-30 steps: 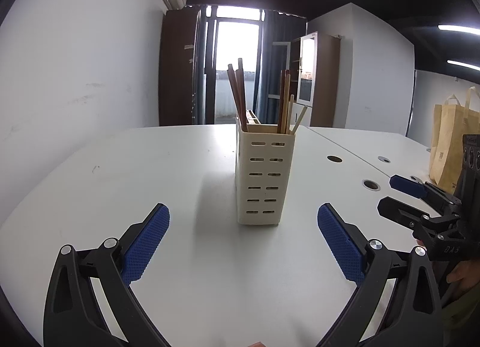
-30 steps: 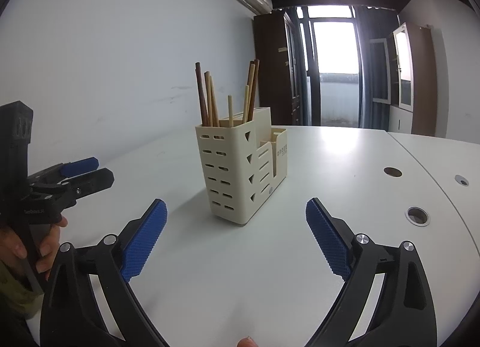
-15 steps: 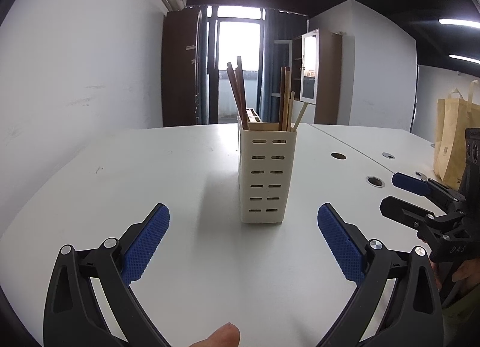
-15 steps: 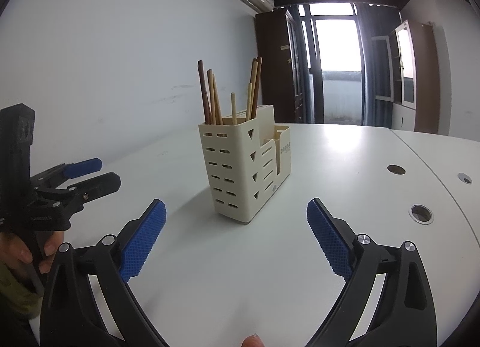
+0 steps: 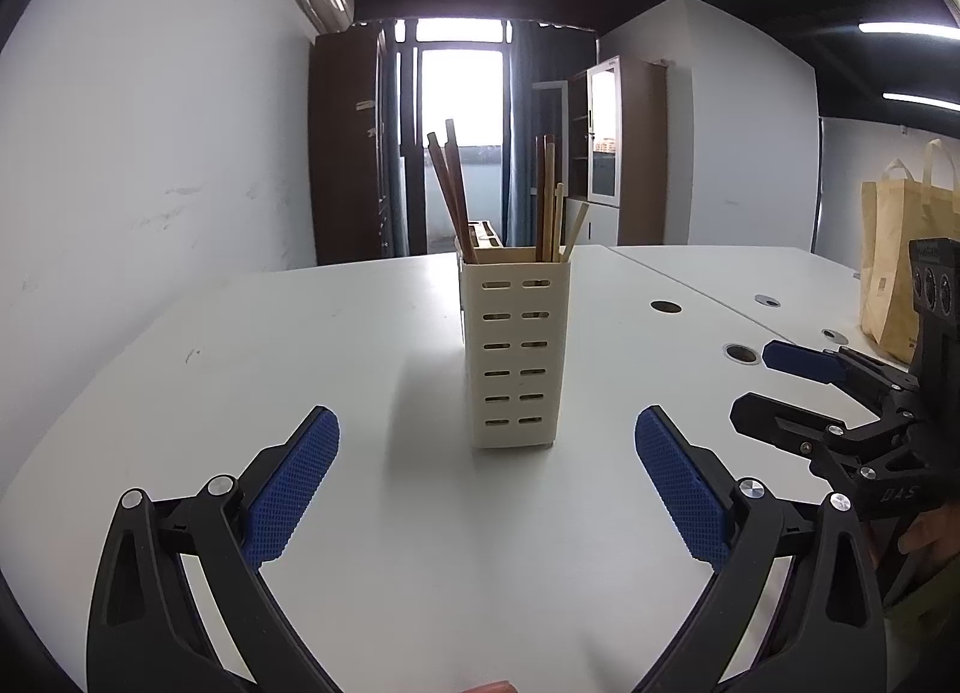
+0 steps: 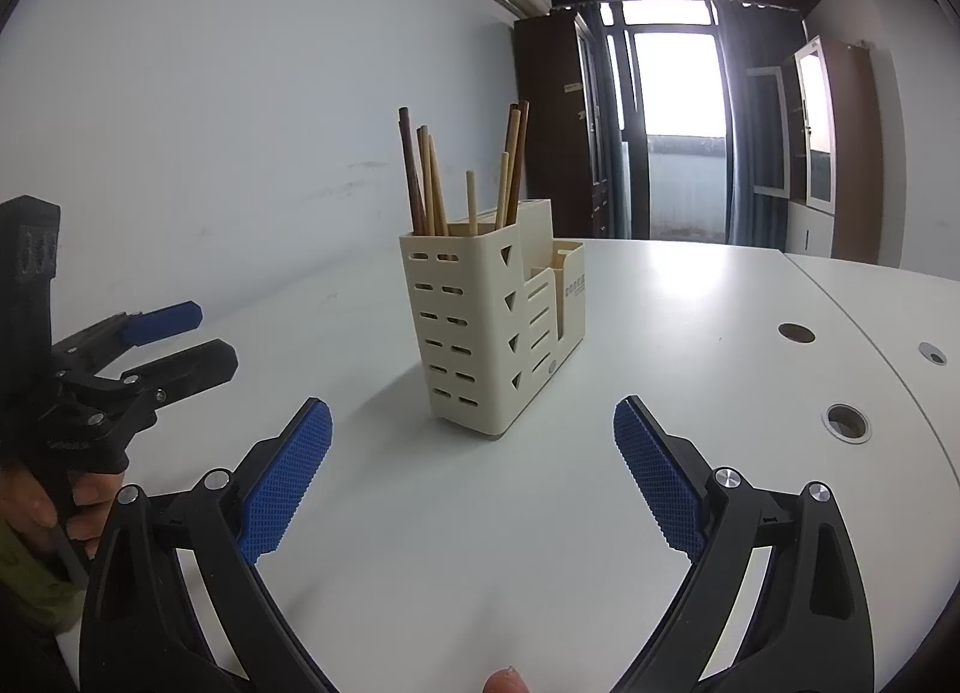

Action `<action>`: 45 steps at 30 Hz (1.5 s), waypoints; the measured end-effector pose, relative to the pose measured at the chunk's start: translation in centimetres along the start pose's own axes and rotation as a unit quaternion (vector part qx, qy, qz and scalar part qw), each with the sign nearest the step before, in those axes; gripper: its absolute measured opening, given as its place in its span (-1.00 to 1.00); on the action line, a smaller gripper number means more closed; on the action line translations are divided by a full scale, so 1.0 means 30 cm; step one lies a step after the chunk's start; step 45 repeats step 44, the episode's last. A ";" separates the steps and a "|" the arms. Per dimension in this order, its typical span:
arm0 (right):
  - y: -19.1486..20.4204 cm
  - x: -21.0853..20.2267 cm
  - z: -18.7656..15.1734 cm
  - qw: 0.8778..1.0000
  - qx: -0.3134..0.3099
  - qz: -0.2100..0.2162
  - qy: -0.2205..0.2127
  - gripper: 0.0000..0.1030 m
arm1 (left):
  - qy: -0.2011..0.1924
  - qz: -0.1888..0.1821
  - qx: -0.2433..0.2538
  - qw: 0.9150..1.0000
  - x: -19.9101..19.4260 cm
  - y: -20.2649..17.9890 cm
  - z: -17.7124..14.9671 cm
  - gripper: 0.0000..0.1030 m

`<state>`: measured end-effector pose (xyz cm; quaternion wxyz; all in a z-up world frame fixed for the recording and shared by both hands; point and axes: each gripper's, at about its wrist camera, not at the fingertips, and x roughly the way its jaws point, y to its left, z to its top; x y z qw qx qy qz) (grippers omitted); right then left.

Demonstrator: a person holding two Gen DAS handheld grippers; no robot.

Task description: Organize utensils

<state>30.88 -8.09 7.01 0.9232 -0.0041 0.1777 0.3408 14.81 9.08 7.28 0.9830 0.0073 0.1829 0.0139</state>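
Observation:
A cream slotted utensil holder [image 5: 513, 354] stands upright on the white table [image 5: 240, 369]; it also shows in the right wrist view [image 6: 486, 333]. Several wooden chopsticks [image 5: 543, 201] stand in its tall compartment, also seen in the right wrist view [image 6: 432, 183]. My left gripper [image 5: 486, 489] is open and empty, a short way in front of the holder. My right gripper [image 6: 474, 483] is open and empty, in front of the holder on its right side. Each gripper shows in the other's view, the right one [image 5: 798, 387] and the left one [image 6: 180, 339].
Round cable holes [image 5: 666, 307] [image 6: 846, 423] sit in the table to the right. A brown paper bag [image 5: 900, 267] stands at the far right. A white wall runs along the left. Cabinets and a bright door lie behind the table.
Both grippers have drawn back slightly and tilted up, so the holder sits a little lower in both views. Both stay open and empty.

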 end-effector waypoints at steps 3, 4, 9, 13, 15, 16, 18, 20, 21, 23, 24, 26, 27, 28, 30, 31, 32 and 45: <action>0.002 0.002 -0.003 1.000 0.000 0.004 0.003 0.86 | -0.006 0.000 0.000 1.000 -0.007 -0.003 0.000 0.89; 0.002 0.004 -0.004 1.000 0.002 0.005 0.005 0.86 | -0.007 0.001 0.001 1.000 -0.008 -0.003 -0.001 0.89; 0.006 0.002 -0.006 1.000 0.000 0.006 0.005 0.86 | -0.004 0.002 0.001 1.000 -0.003 -0.004 -0.001 0.89; 0.006 0.002 -0.008 1.000 0.000 0.007 0.005 0.86 | -0.005 0.000 0.001 1.000 -0.001 -0.003 0.002 0.89; 0.006 0.002 -0.008 1.000 0.000 0.007 0.005 0.86 | -0.004 0.000 0.001 1.000 -0.004 -0.004 0.002 0.89; 0.006 0.002 -0.008 1.000 0.000 0.007 0.005 0.86 | -0.003 0.000 0.001 1.000 -0.002 -0.004 0.001 0.89; 0.008 0.001 -0.009 1.000 -0.001 0.007 0.005 0.86 | -0.002 0.004 0.000 1.000 0.000 -0.003 0.001 0.89; 0.009 0.002 -0.007 1.000 -0.002 0.006 0.004 0.86 | 0.000 0.007 0.001 1.000 0.000 -0.002 0.000 0.89; 0.009 0.002 -0.007 1.000 -0.002 0.007 0.004 0.86 | 0.000 0.006 0.000 1.000 0.000 0.000 0.000 0.89; 0.011 0.003 -0.008 1.000 -0.003 0.007 0.004 0.86 | 0.000 0.005 -0.001 1.000 -0.001 0.002 0.000 0.89; 0.011 0.003 -0.009 1.000 -0.003 0.007 0.005 0.86 | 0.000 0.003 0.000 1.000 0.000 0.000 0.000 0.89; 0.013 0.003 -0.007 1.000 -0.004 0.007 0.005 0.86 | 0.000 0.002 0.003 1.000 0.000 -0.005 -0.001 0.89; 0.013 0.003 -0.007 1.000 -0.003 0.007 0.005 0.86 | 0.000 0.002 0.004 1.000 0.000 -0.006 -0.002 0.89; 0.014 0.003 -0.007 1.000 -0.003 0.007 0.005 0.86 | 0.000 0.001 0.005 1.000 0.000 -0.008 -0.003 0.89; 0.014 0.003 -0.007 1.000 -0.003 0.007 0.005 0.86 | 0.002 0.004 0.006 1.000 0.001 -0.008 -0.001 0.89; 0.013 0.003 -0.007 1.000 -0.003 0.007 0.005 0.86 | 0.003 0.006 0.006 1.000 0.001 -0.008 0.000 0.89; 0.014 0.002 -0.007 1.000 -0.003 0.007 0.005 0.86 | 0.003 0.004 0.004 1.000 0.001 -0.005 0.000 0.89; 0.018 0.006 -0.006 1.000 -0.005 0.007 0.007 0.86 | 0.006 -0.010 0.002 1.000 0.002 -0.010 -0.001 0.89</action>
